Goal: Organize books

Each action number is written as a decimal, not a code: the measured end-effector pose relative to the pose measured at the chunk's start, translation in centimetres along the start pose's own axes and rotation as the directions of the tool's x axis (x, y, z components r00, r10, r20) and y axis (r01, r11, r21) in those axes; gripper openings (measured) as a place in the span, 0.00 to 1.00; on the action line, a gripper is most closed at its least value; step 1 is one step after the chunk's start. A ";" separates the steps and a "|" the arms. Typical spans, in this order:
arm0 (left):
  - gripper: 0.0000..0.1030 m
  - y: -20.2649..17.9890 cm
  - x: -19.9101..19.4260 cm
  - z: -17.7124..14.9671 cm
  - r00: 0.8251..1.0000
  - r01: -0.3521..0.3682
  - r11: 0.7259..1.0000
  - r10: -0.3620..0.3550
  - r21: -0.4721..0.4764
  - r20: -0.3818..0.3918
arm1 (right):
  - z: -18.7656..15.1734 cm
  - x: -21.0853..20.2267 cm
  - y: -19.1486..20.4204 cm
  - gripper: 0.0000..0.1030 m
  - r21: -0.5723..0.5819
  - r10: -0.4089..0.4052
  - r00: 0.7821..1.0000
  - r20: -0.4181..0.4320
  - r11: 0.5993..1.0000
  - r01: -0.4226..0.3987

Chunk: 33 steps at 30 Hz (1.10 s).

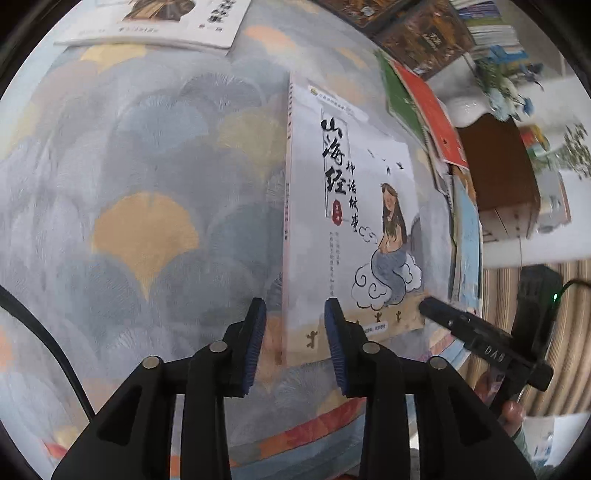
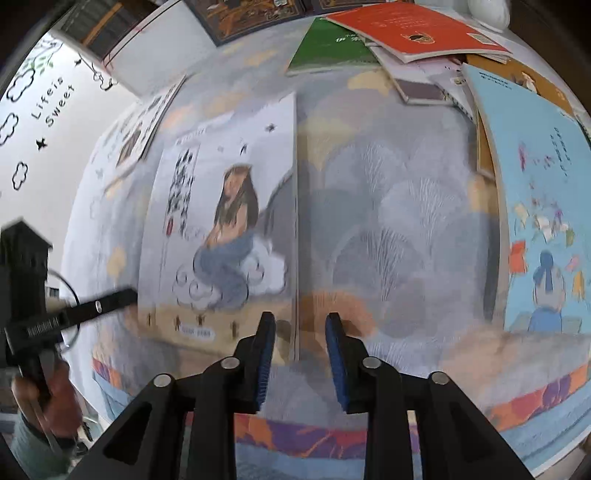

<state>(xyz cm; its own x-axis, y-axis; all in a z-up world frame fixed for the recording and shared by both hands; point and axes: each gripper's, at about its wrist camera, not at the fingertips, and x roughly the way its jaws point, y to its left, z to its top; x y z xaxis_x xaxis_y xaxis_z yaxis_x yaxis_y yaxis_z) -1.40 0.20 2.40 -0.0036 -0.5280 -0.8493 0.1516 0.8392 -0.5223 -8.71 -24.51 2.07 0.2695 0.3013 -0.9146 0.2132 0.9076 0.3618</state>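
**Both grippers flank the white storybook, neither gripping it yet**

The white storybook (image 1: pixel 354 221) with the long-haired figure on a cloud lies flat on the fan-patterned tablecloth (image 1: pixel 147 184), face up, apart from the loose heap of other books. That heap sits toward the far right corner: a red book (image 2: pixel 413 33) on top, a green book (image 2: pixel 328 48) under its edge, and a light blue book (image 2: pixel 535 206) lying nearer along the right side. Another white book (image 1: pixel 155 26) rests alone at the far edge.

I judge the step in hand to be the pickup of the storybook from its near end, with a gripper at each lower corner. The left gripper (image 1: pixel 295 343) hangs over the near spine corner, its blue pads partly apart with the book's edge showing between them; nothing is pinched. The right gripper (image 2: pixel 301 354) stands at the opposite near corner, equally part-open and empty, the book's edge just between its pads.

The next move likely calls for getting a pad under the thin cover, since the book lies flush on soft cloth, then closing before lifting it toward the heap.
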 end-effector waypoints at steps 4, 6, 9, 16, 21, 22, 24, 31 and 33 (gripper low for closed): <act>0.61 -1.4 0.5 -0.5 1.000 -0.002 1.000 0.002 0.007 0.028 | 0.6 0.0 0.0 0.48 0.005 0.076 0.997 0.013 0.997 -0.076; 0.59 -2.2 0.8 -0.7 0.997 -0.048 0.998 0.046 0.031 0.060 | 0.8 0.1 0.7 0.48 -0.025 0.056 0.998 0.023 0.998 -0.055; 0.44 -2.5 0.7 -1.3 0.992 -0.084 0.996 0.079 0.042 0.099 | 0.2 0.4 1.3 0.31 -0.064 0.027 0.999 0.028 0.998 -0.025; 0.28 -2.8 0.4 -2.0 0.980 -0.148 0.985 0.135 0.088 0.145 | -1.6 0.2 0.8 0.17 -0.089 0.018 0.996 0.091 0.996 -0.010; 0.28 -2.9 -3.6 -1.9 0.958 0.193 0.981 -0.196 0.034 0.208 | -1.3 0.3 0.3 0.17 -0.072 0.040 0.994 0.100 0.997 -0.033; 0.28 -3.2 -4.2 -1.8 0.941 0.260 0.965 -0.261 0.035 0.217 | -1.3 0.4 -0.1 0.17 -0.049 0.062 0.993 0.100 0.997 -0.058; 0.28 -3.9 -4.5 -1.6 0.932 0.281 0.958 -0.287 0.060 0.221 | -1.3 0.4 -0.3 0.17 -0.028 0.084 0.991 0.101 0.996 -0.081; 0.16 -2.9 -1.3 -0.9 0.975 0.115 0.993 -0.119 0.031 0.190 | -1.6 0.2 -0.2 0.17 -0.025 0.071 0.992 0.104 0.997 -0.069; 0.13 -2.6 -0.6 -0.9 0.979 0.102 0.994 -0.105 0.028 0.174 | -1.6 0.2 -0.2 0.18 -0.016 0.073 0.992 0.106 0.997 -0.072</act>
<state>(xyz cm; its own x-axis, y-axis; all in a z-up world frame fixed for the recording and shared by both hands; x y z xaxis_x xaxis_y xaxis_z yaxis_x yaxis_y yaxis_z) -2.65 -1.56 4.18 0.1521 -0.6279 -0.7633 0.1778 0.7770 -0.6038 -10.18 -24.19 1.52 0.3825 0.3340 -0.8615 0.1783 0.8882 0.4235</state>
